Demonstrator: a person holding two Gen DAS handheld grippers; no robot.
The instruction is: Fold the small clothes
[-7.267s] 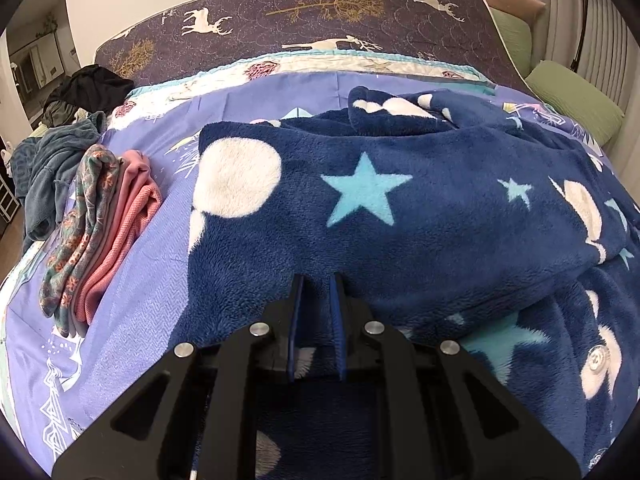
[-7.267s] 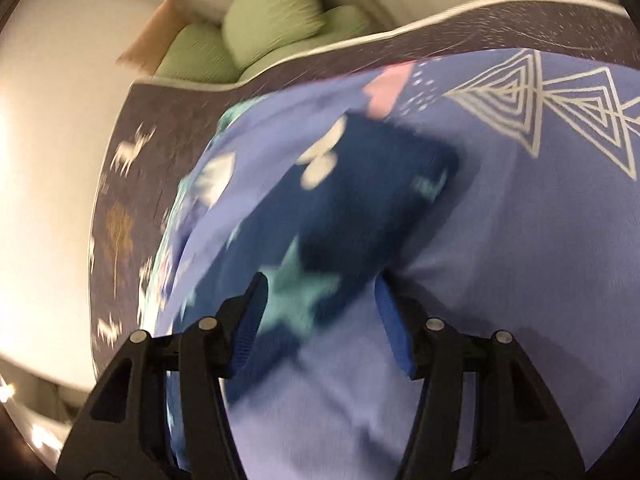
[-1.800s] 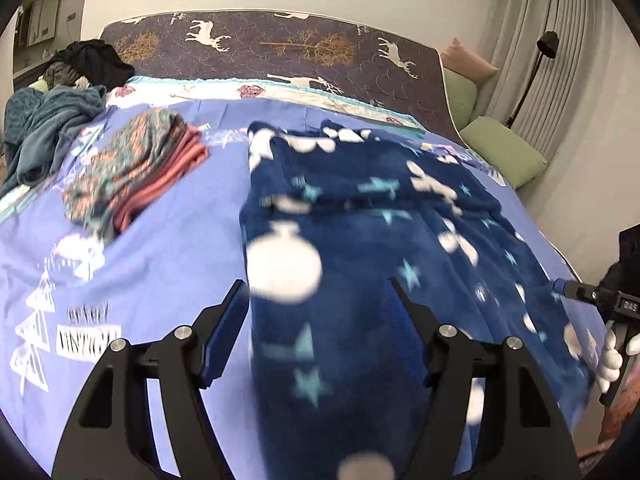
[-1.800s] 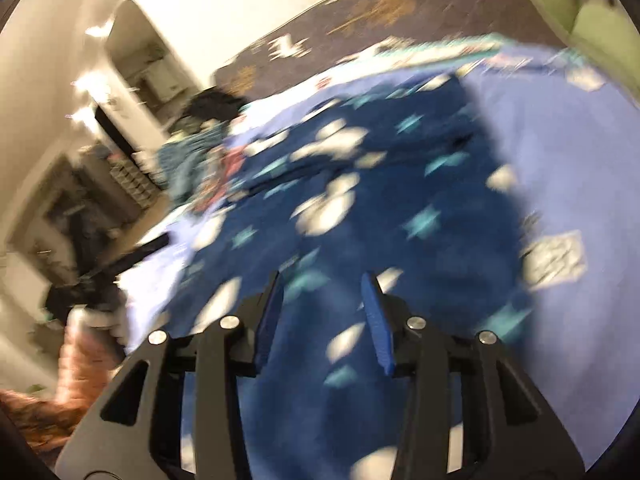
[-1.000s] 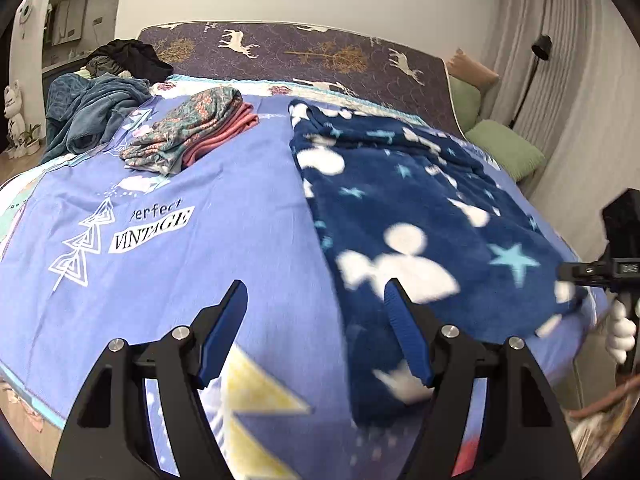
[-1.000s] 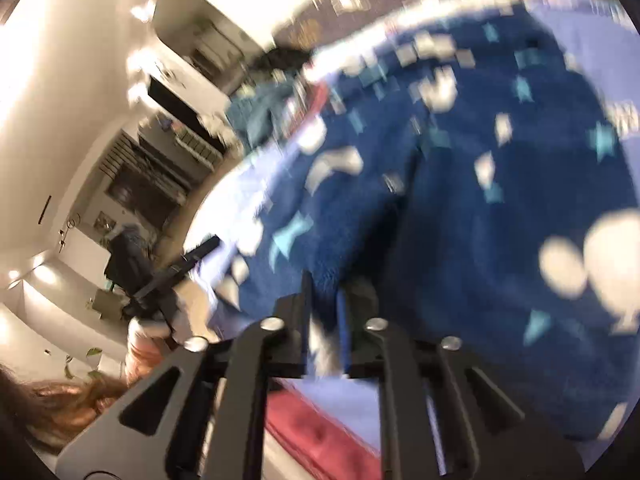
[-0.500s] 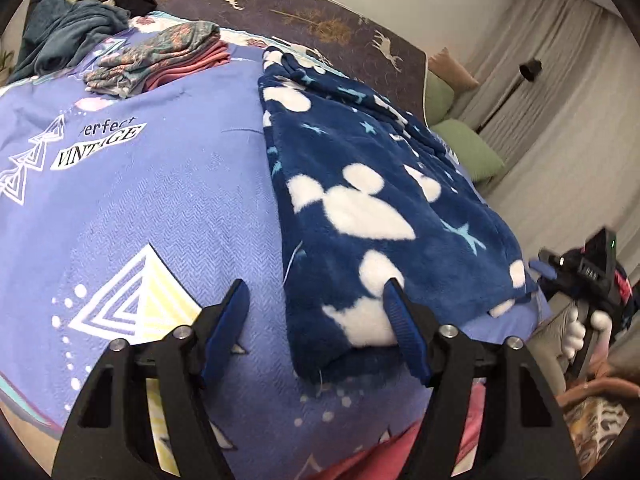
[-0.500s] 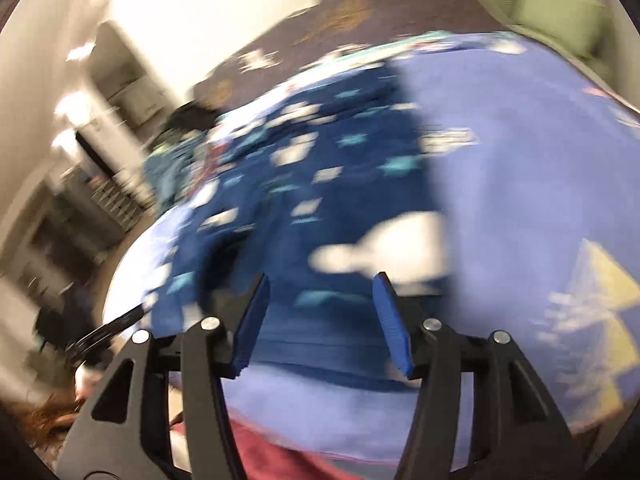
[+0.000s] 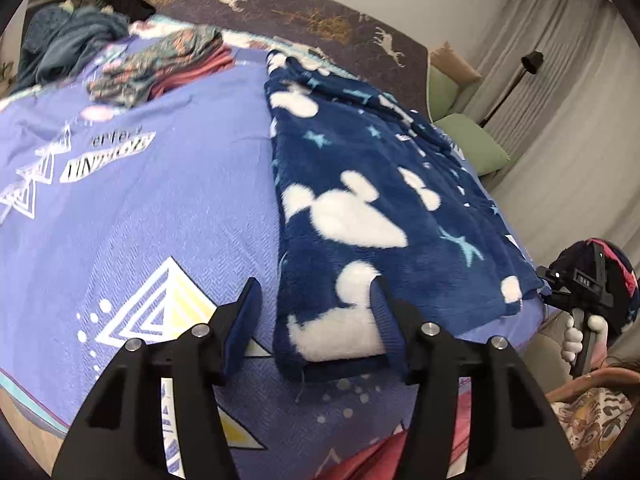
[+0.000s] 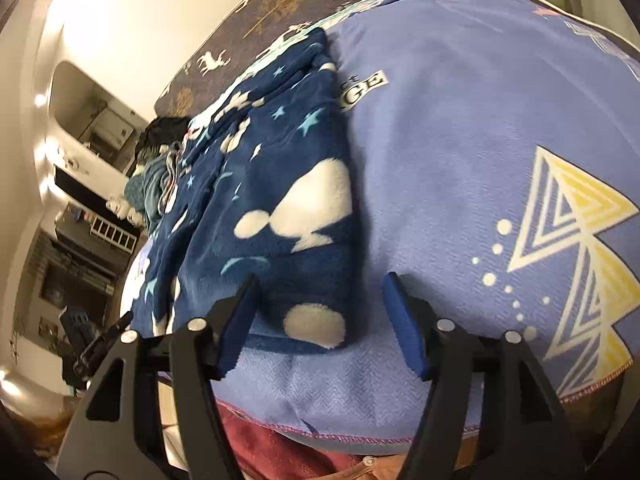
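Note:
A dark blue fleece garment (image 9: 360,160) with white mouse heads and pale stars lies spread lengthwise on the lilac bedspread (image 9: 160,208). In the left wrist view its near left corner sits between the jaws of my left gripper (image 9: 314,320). These jaws are opening and the pads do not press the fleece. In the right wrist view the other near corner of the fleece (image 10: 260,208) lies between the jaws of my right gripper (image 10: 320,320). They are opening too and grip nothing. The right gripper's body (image 9: 576,284) shows at the bed's right edge, held by a gloved hand.
A folded stack of patterned and pink clothes (image 9: 160,64) and a loose heap of blue and black clothes (image 9: 72,36) lie at the far left. Green cushions (image 9: 468,140) and a floor lamp (image 9: 528,64) stand on the right. The bed's near edge (image 10: 360,436) is just under the grippers.
A second ago the right gripper was shut on the fleece edge; it has since let go, opened and swung across to the corner. The left gripper tilted down, closer to its corner.

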